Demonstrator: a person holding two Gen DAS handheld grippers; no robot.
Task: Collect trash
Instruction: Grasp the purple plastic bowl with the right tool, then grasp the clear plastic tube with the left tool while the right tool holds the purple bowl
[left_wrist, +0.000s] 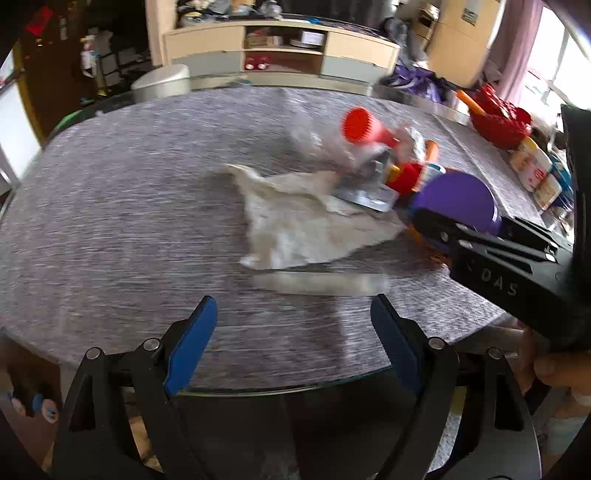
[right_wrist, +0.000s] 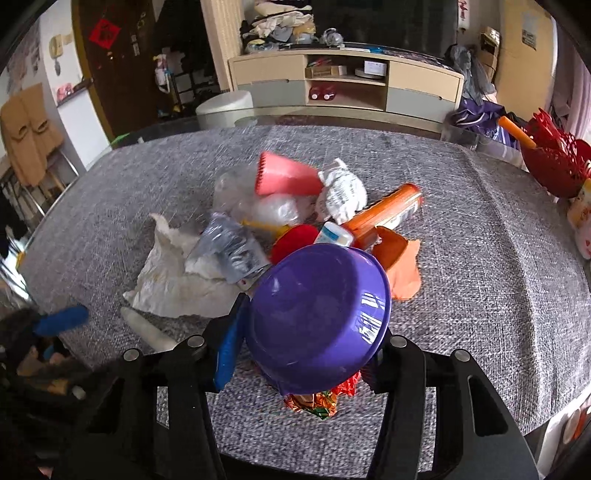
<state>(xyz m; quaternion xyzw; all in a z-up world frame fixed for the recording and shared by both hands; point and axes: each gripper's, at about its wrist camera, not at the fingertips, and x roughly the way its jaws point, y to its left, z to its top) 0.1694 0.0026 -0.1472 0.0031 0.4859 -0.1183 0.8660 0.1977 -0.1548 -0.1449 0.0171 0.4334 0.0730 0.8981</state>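
Observation:
A pile of trash lies mid-table: a crumpled white tissue (right_wrist: 177, 277) (left_wrist: 295, 218), a silver wrapper (right_wrist: 232, 247), clear plastic (right_wrist: 269, 210), a red cup (right_wrist: 284, 179) (left_wrist: 364, 127), a white wad (right_wrist: 343, 194), an orange tube (right_wrist: 384, 212) and an orange scrap (right_wrist: 400, 266). My right gripper (right_wrist: 306, 347) is shut on a purple bowl (right_wrist: 321, 317) (left_wrist: 456, 203), tilted above a shiny foil wrapper (right_wrist: 317, 400). My left gripper (left_wrist: 293, 321) is open and empty over the table's near edge, just short of a white stick-like piece (left_wrist: 321, 282) (right_wrist: 147, 328).
The grey tablecloth (left_wrist: 110, 206) covers the round table. A red basket (right_wrist: 554, 162) (left_wrist: 498, 118) and packets (left_wrist: 535, 173) stand at the right edge. A white stool (right_wrist: 225, 107) and a TV cabinet (right_wrist: 343, 85) are beyond the table.

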